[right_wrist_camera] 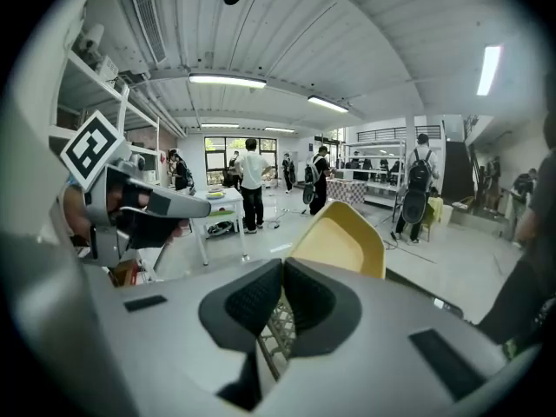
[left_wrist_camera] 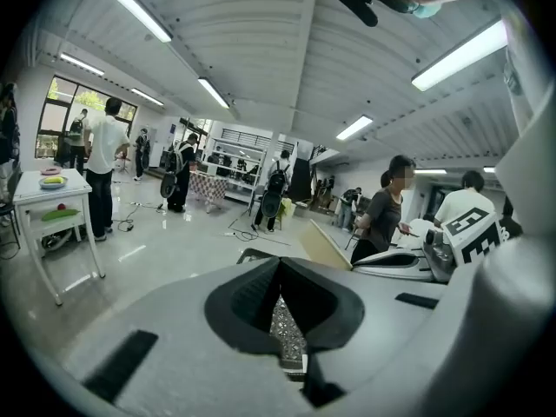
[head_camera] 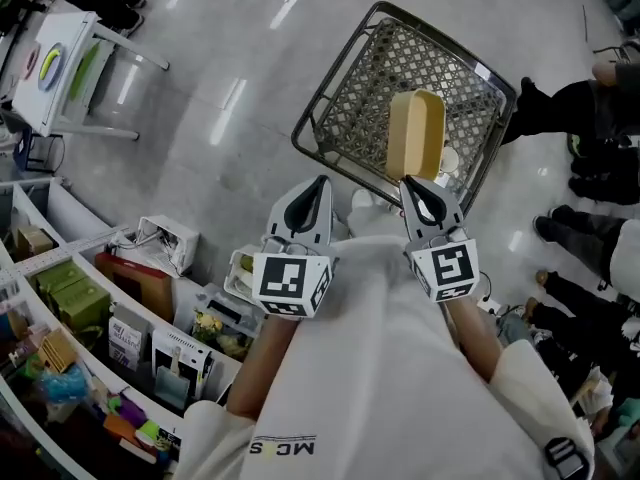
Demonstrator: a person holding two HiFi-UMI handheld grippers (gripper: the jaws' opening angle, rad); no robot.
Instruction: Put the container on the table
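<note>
A yellow container (head_camera: 415, 133) stands on edge over the wire cart (head_camera: 340, 98), held by its near rim. My right gripper (head_camera: 421, 184) is shut on that rim; in the right gripper view the container (right_wrist_camera: 343, 241) rises just past the closed jaws (right_wrist_camera: 283, 263). My left gripper (head_camera: 318, 184) hangs beside it over the cart's near edge, shut with nothing in it (left_wrist_camera: 280, 263). The white table (head_camera: 60, 68) stands far off at the upper left, with coloured items on it; it also shows in the right gripper view (right_wrist_camera: 217, 200).
Shelves (head_camera: 100, 318) packed with boxes and goods run along the lower left. People (head_camera: 590, 108) stand at the right, close to the cart. Bare grey floor (head_camera: 210, 88) lies between cart and table.
</note>
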